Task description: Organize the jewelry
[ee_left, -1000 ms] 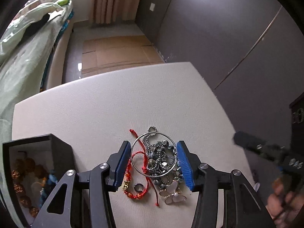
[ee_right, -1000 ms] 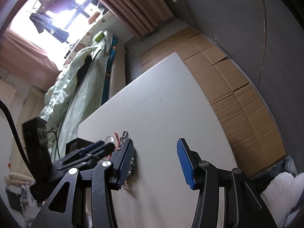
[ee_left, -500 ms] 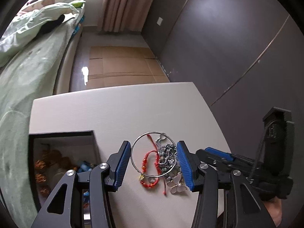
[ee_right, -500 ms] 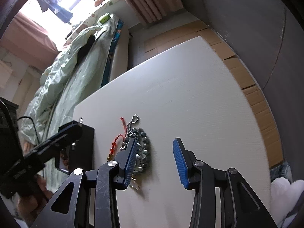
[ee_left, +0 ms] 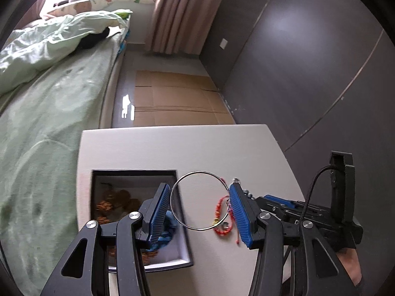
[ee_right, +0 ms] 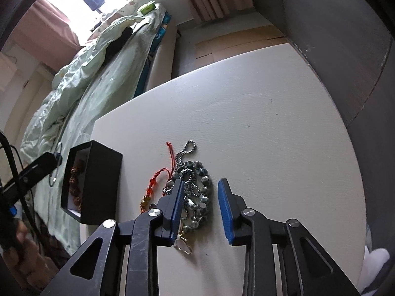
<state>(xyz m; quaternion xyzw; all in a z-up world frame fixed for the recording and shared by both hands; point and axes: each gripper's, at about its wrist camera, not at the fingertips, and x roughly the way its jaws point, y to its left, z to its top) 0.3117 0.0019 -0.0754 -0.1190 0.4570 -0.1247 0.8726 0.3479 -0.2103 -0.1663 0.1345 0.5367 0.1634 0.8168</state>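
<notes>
The left tool (ee_left: 200, 209) is clamped on a thin silver bangle (ee_left: 198, 201): each blue pad presses one side of the ring, which is lifted clear of the tabletop (ee_left: 197, 148). The ring spans the right wall of an open black jewelry box (ee_left: 184, 234), partly over the box and partly over the bare surface. Inside the box lie brown beaded pieces (ee_left: 113, 199) and a blue item (ee_left: 169, 229).

The right tool (ee_right: 200, 204) has its fingers apart and grips nothing. Between and just ahead of its pads lies a heap of grey-green stone beads (ee_right: 200, 187) tangled with a ball chain (ee_right: 186, 148). A red cord bracelet (ee_right: 155, 185) lies just left of the heap, touching it, between the heap and the jewelry box. A small gold-toned piece (ee_right: 184, 245) lies at the near end of the heap, partly hidden by the left finger.

Beyond the tabletop, a bed (ee_left: 49, 98) with a pale green quilt stands to the left, flattened cardboard (ee_left: 177, 103) covers the floor, and a curtain (ee_left: 177, 14) hangs at the far wall.
</notes>
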